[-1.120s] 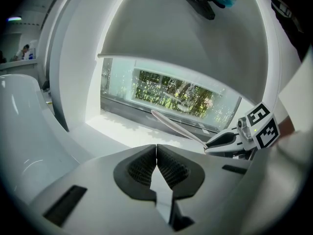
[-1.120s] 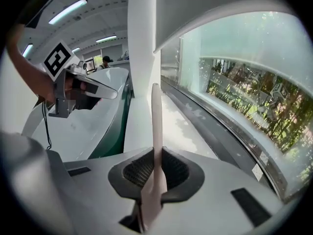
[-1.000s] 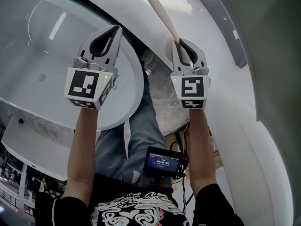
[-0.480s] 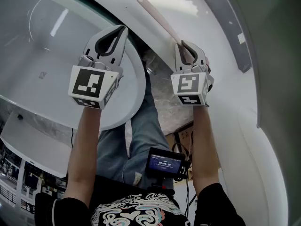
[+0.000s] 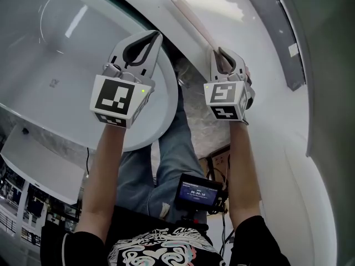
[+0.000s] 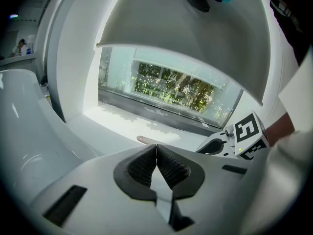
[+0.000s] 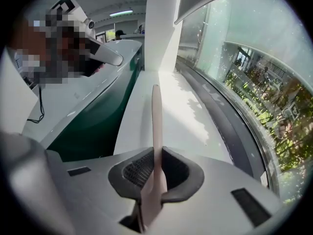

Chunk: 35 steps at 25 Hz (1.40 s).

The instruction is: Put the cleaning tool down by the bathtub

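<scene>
1. Two grippers are out in front of me over the space between the bathtub (image 5: 158, 118) and the white ledge (image 5: 244, 21) that runs along its far side.
2. My right gripper (image 5: 223, 53) is clamped on the cleaning tool (image 5: 193, 22). In the right gripper view, its ribbed pads press on both sides of the pale, flat handle, with no gap showing.
3. From that grip the handle reaches forward, away from the bathtub rim and over the ledge, and its rounded end points along the ledge. I cannot tell from any view whether that end touches the surface.
4. My left gripper (image 5: 153, 36) hovers above the bathtub's rounded rim, just beside the right one. Its fingers are pressed together at the tips with nothing between them, as the left gripper view shows.
5. Seen from the left gripper, the tool's far end lies low over the ledge on the side away from the bathtub, with the right gripper's marker cube (image 6: 250, 131) close behind it.
6. Beyond the ledge, farther again from the bathtub, a curved window (image 7: 254, 82) looks out on green foliage.
7. Below the bathtub rim, nearer my body, my jeans (image 5: 166, 148) and a small lit screen (image 5: 198, 192) are in view.
</scene>
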Each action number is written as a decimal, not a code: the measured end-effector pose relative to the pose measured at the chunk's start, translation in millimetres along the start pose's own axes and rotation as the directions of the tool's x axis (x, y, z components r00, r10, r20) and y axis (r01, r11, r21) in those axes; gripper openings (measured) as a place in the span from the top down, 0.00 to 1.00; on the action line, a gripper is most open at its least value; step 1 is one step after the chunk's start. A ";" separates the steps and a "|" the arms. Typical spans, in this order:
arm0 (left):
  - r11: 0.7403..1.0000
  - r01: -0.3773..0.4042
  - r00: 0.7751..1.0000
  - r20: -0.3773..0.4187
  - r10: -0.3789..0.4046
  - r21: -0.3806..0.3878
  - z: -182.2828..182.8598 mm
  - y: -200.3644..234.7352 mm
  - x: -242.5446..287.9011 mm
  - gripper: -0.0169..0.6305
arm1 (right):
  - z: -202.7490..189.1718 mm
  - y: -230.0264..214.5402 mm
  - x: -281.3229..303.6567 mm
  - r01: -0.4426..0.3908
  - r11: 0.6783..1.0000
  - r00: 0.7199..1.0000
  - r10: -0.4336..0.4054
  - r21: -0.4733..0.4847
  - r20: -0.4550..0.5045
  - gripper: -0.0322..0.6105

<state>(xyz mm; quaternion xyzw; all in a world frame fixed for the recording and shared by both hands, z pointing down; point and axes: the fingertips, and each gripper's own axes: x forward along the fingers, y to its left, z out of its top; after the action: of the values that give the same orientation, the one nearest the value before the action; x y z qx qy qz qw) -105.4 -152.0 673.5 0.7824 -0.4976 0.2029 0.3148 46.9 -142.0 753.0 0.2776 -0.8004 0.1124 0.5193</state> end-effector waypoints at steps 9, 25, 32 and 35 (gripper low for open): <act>1.000 0.016 1.000 -0.005 -0.016 -0.006 -3.1 -9.8 4.3 0.95 | -0.7 1.7 2.5 -0.044 0.999 0.997 0.045 0.018 -0.064 0.85; 0.999 0.039 0.999 -0.017 -0.040 -0.032 1.9 -9.3 0.9 0.95 | 17.7 -0.8 -4.8 -0.038 0.998 0.998 0.041 0.048 -0.051 0.85; 0.998 0.044 0.999 -0.006 -0.045 -0.033 4.2 -10.4 0.0 0.95 | 22.2 -4.3 -9.2 -0.020 0.997 0.999 0.024 0.078 -0.041 0.85; 0.999 0.044 0.999 -0.002 -0.044 -0.030 9.4 -9.8 -5.1 0.95 | 27.0 -8.6 -16.6 -0.005 0.996 0.999 0.009 0.094 -0.037 0.85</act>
<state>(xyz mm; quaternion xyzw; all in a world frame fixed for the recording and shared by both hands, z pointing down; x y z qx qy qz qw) -98.6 -152.2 660.7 0.7882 -0.4827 0.1895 0.3315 36.1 -156.3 725.5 0.2968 -0.7854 0.1568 0.5200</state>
